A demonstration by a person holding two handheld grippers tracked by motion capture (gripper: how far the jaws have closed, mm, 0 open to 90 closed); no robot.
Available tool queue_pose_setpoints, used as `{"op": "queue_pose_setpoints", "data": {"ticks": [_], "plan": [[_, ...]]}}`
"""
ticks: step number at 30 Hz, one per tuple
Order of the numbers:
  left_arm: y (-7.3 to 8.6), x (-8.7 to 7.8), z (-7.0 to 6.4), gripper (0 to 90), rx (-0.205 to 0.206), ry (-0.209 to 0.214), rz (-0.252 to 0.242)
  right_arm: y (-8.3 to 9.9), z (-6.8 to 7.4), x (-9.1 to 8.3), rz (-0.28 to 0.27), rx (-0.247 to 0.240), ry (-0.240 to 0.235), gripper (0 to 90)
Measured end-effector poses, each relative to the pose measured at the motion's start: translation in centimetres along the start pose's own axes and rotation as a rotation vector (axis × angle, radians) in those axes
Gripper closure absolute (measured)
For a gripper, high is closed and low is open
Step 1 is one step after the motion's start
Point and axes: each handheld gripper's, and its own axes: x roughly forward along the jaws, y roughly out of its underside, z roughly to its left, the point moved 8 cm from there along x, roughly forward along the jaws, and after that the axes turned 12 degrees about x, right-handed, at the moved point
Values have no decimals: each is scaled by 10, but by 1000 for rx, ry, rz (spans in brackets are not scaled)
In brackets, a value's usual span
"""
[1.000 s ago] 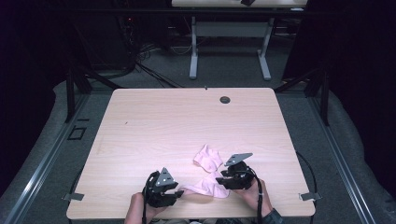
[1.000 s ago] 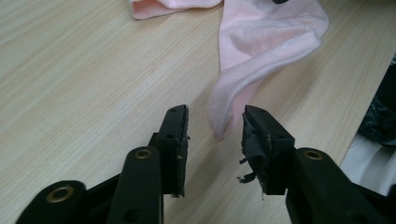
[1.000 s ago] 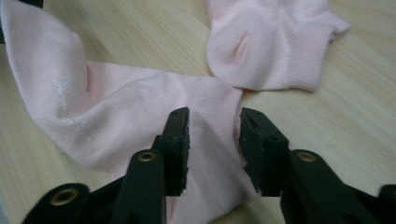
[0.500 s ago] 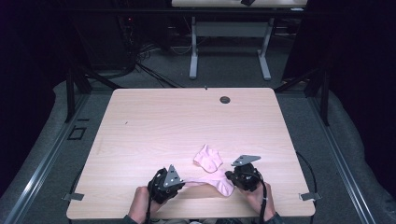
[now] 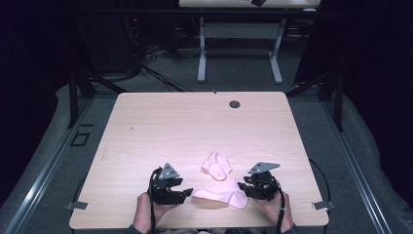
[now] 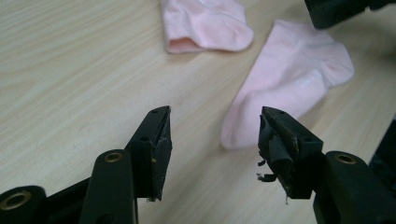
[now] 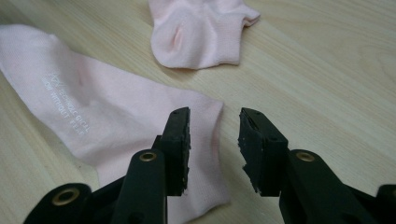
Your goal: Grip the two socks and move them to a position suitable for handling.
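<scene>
Two pink socks lie on the wooden table (image 5: 175, 126) near its front edge. The nearer sock (image 5: 221, 194) is spread out flat between my two grippers. My left gripper (image 5: 187, 194) stands open just short of its toe end (image 6: 289, 79), with nothing between the jaws (image 6: 215, 135). My right gripper (image 5: 242, 187) is open at the sock's other end (image 7: 93, 112); its jaws hover over the cuff edge (image 7: 214, 126) without pinching it. The second sock (image 5: 217, 165) lies bunched a little farther back (image 6: 205, 23) (image 7: 201, 32).
A round cable grommet (image 5: 234, 104) sits near the table's far edge. Beyond the table stand the legs of another desk (image 5: 202, 53) on grey carpet. In the left gripper view, the black body of the other gripper (image 6: 336, 9) shows at the top right.
The grippers moved apart and drew the nearer sock from a bunch into a flat strip. Both now stand open at its ends.
</scene>
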Motion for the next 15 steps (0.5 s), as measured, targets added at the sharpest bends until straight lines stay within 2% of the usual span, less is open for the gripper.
{"op": "queue_pose_setpoints", "data": {"ticks": [4, 8, 9, 11, 12, 15], "plan": [[-3, 20, -8, 446, 7, 16, 55, 3, 4, 8, 27, -19, 1, 604], [10, 31, -17, 419, 26, 35, 107, 10, 3, 10, 58, -29, 22, 577], [14, 33, -18, 417, 25, 27, 123, 11, 3, 10, 45, -24, 21, 569], [22, 34, -21, 415, 37, 24, 142, 14, 1, 9, 53, -25, 25, 566], [25, 34, -22, 416, 39, 11, 146, 15, 1, 8, 61, -19, 20, 563], [28, 31, -23, 454, 55, -13, 139, 14, 1, 9, 42, -13, 5, 563]]}}
